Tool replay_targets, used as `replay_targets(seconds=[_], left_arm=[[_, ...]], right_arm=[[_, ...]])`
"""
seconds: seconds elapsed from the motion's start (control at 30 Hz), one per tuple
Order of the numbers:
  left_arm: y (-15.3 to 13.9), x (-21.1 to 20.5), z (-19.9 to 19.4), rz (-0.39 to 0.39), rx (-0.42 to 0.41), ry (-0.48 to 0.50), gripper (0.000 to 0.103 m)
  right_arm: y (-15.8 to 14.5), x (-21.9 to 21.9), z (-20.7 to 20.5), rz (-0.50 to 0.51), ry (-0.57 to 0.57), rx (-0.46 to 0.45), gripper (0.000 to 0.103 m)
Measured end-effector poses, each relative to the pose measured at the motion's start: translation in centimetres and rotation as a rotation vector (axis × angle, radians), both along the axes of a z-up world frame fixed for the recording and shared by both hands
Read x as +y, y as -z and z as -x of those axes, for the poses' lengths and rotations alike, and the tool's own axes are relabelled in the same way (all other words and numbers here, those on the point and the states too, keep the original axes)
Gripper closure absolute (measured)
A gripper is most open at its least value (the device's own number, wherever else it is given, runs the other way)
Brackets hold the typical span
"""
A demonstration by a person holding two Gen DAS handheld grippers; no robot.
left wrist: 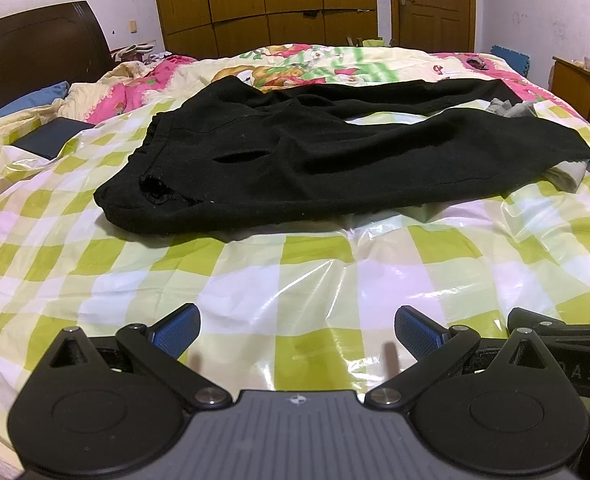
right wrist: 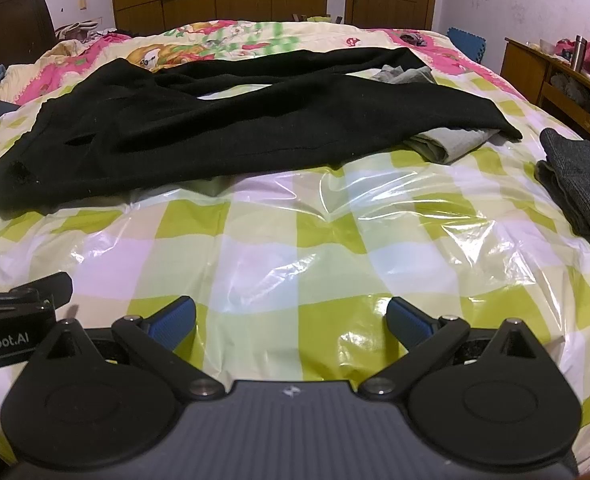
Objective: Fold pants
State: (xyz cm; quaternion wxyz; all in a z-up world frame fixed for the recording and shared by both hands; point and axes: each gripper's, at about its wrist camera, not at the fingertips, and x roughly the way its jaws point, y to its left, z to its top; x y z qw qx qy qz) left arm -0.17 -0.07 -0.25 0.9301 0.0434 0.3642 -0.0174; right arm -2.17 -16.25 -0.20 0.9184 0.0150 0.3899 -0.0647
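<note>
Black pants (left wrist: 315, 152) lie spread flat on the bed, waistband to the left, both legs stretching to the right with a gap between them. They also show in the right wrist view (right wrist: 223, 128). My left gripper (left wrist: 297, 334) is open and empty, low over the checkered sheet, well short of the pants' near edge. My right gripper (right wrist: 291, 322) is open and empty, also over the sheet in front of the pants. The near leg's end lies over a grey garment (right wrist: 451, 142).
A green-and-white checkered plastic sheet (right wrist: 295, 240) covers the bed. A folded dark grey cloth (right wrist: 579, 184) lies at right. A dark flat box (left wrist: 51, 140) lies at left. A wooden side table (right wrist: 555, 76) stands right; wardrobe and door behind.
</note>
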Motion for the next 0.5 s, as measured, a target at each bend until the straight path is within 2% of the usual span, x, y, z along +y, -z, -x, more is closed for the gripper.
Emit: replay_targets(seconds=[0.5], left_arm=[[-0.07,-0.04,0.02,-0.001,-0.001,0.001,0.0]], right_arm=[[0.11,0.04,-0.01,0.002,0.0,0.001,0.002]])
